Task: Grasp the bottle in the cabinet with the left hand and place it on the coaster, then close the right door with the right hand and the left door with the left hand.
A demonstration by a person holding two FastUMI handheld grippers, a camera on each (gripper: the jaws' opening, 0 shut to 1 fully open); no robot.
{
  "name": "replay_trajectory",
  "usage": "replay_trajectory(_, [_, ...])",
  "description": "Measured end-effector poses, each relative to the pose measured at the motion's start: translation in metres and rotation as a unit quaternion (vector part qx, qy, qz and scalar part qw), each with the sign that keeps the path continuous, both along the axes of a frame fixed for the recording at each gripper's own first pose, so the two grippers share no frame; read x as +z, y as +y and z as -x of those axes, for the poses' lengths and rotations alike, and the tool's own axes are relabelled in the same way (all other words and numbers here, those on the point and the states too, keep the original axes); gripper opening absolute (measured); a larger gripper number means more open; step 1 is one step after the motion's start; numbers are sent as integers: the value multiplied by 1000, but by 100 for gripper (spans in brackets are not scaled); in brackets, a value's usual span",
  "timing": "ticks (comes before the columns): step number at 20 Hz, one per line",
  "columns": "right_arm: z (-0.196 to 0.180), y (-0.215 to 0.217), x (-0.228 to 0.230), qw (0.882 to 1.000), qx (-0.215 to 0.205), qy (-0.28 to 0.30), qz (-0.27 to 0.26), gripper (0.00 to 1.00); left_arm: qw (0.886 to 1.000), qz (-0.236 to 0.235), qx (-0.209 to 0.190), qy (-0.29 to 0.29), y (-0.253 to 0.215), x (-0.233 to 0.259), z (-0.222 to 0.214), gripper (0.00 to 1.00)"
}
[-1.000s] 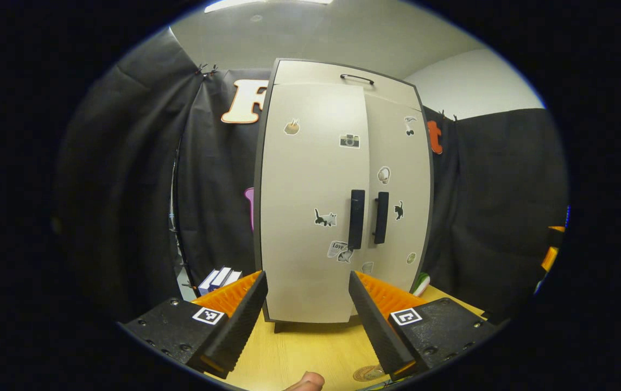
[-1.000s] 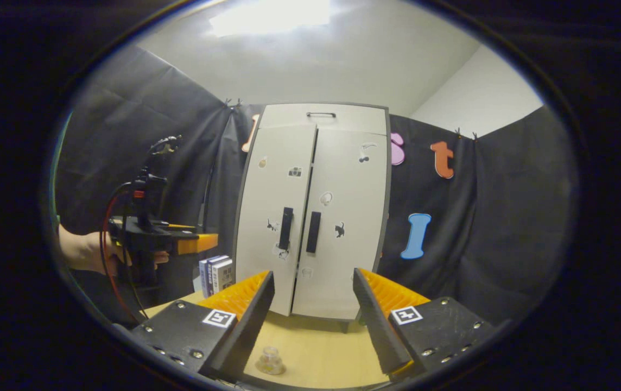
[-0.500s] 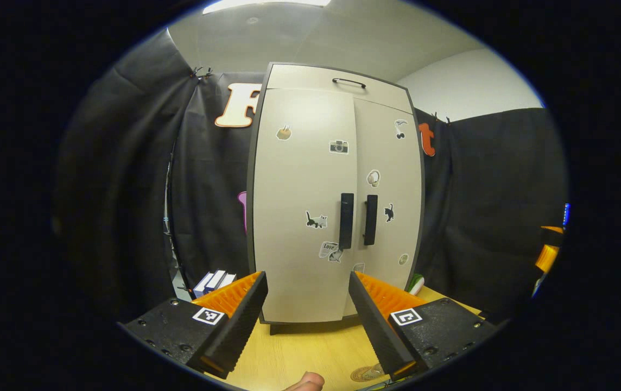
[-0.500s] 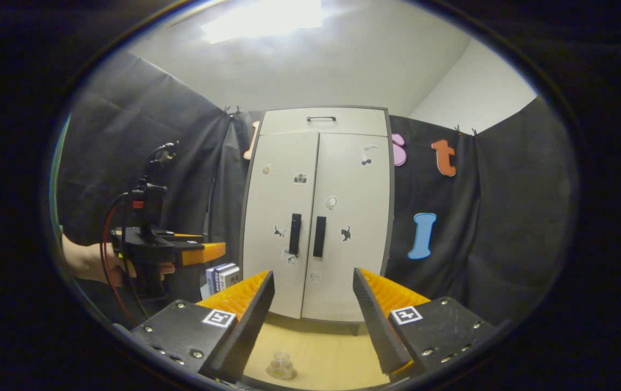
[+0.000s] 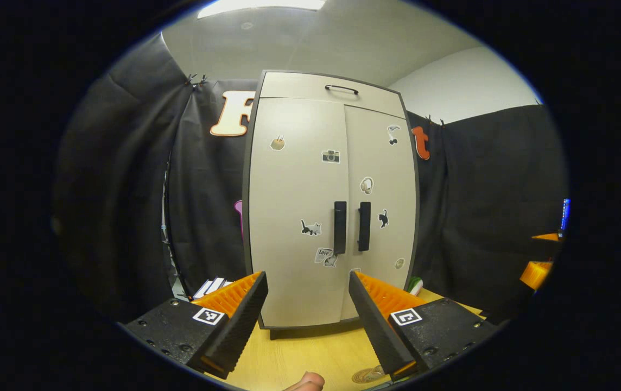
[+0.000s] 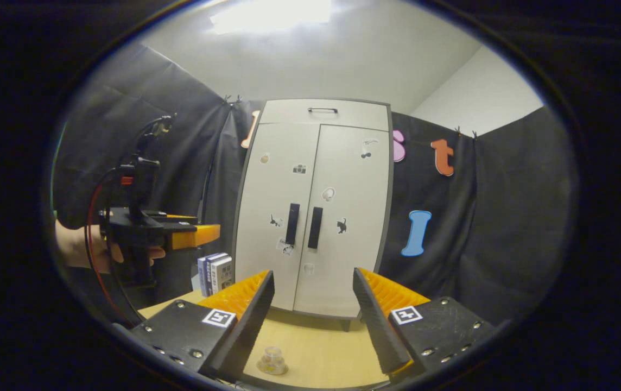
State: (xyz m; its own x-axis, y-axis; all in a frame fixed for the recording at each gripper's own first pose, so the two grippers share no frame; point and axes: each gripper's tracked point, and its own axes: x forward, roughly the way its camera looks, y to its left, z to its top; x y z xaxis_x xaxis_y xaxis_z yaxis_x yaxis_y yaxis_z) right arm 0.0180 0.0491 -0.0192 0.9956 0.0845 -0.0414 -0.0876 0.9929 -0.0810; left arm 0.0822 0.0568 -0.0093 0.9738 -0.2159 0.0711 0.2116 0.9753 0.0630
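Bottle (image 6: 272,360): small clear bottle standing upright on the worktop (image 6: 316,347) in the right gripper view, low between that view's own fingers and in front of the cabinet (image 6: 316,209). A round coaster (image 5: 367,374) shows at the bottom edge of the left gripper view, on the worktop by the inner finger; whether the bottle stands on it cannot be told, since the bottle's foot is too small and low in frame. Cabinet: left door (image 5: 297,212) and right door (image 5: 381,201) both lie flush, dark handles (image 5: 349,227) side by side at the seam, no gap seen. Judgement: all three steps look done, so the step in hand is withdrawal; what is left calls only for drawing both tools clear without nudging the bottle. Left tongs (image 5: 308,304): released, jaws wide apart, nothing between them, facing the doors with worktop between. Right tongs (image 6: 313,304): released likewise, empty, set back from the cabinet. In the right gripper view the left tool shows at far left, held by a hand (image 6: 80,250), level and well apart from the door. Surroundings: a few books (image 6: 215,271) upright beside the cabinet's left flank; a green-and-white object (image 5: 414,283) at its right foot, not identifiable. Nothing stands between tongs and cabinet. Only risk: the bottle sits just below the right tongs.
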Motion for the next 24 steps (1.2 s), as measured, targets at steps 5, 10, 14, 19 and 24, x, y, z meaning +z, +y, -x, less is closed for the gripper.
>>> replay_trajectory(5, [-2, 0, 6, 999, -13, -5, -29, 89, 1000, -10, -4, 5, -1, -7, 0, 96])
replay_trajectory(10, [-6, -1, 1, 1000, -16, 7, -23, 89, 1000, -6, -9, -1, -3, -4, -1, 95])
replay_trajectory(14, [-8, 1, -8, 1000, -16, 19, 16, 89, 1000, -9, -7, -1, 0, -5, -3, 95])
replay_trajectory(19, [-6, 5, -2, 1000, -1, 7, 11, 89, 1000, -17, 0, -3, 4, -4, -3, 95])
replay_trajectory(24, [-8, 5, 3, 1000, -7, 0, -22, 89, 1000, -8, -7, 0, 0, -1, 0, 95])
